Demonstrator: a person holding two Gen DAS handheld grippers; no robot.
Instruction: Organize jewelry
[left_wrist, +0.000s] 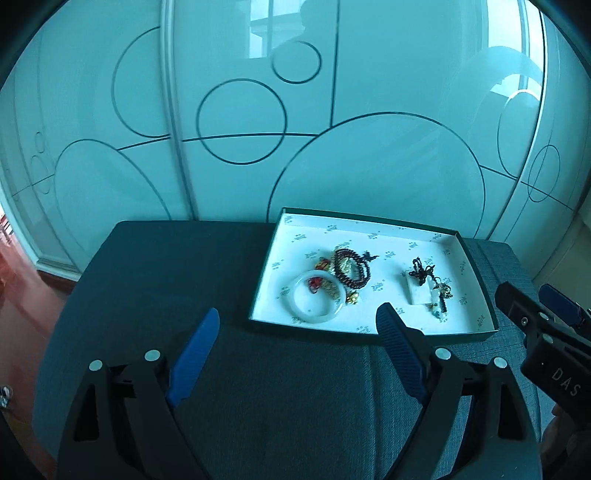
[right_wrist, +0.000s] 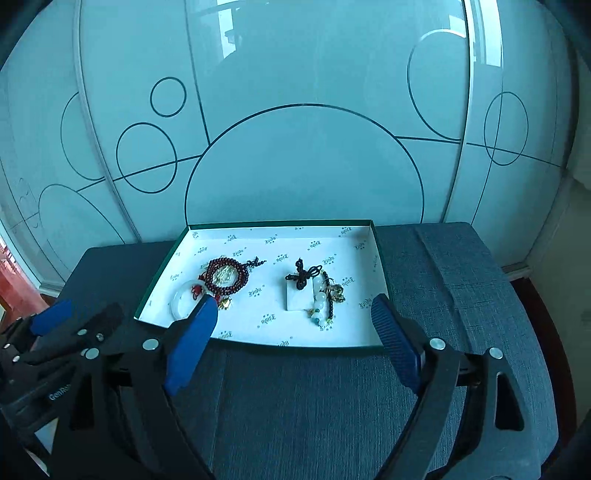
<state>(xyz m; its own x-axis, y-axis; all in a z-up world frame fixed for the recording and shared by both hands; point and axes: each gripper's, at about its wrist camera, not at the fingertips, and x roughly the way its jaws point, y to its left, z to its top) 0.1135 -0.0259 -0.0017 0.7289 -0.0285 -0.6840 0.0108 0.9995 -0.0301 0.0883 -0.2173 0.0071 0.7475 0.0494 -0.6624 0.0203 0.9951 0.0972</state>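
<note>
Two grippers are hovering over the desk (right_wrist: 332, 406), both empty with fingers wide apart: I am holding the left gripper (left_wrist: 297, 343) at the tray's (left_wrist: 476, 266) seven o'clock, the right gripper (right_wrist: 293, 328) at its six. All jewelry is lying inside: bangle (left_wrist: 315, 301) and red beads (left_wrist: 351, 267) tangled at nine o'clock, pale beads (right_wrist: 320, 301) with a knotted cord (right_wrist: 301, 277) at three. My worry: lifting one piece is likely dragging its tangled neighbours along.
</note>
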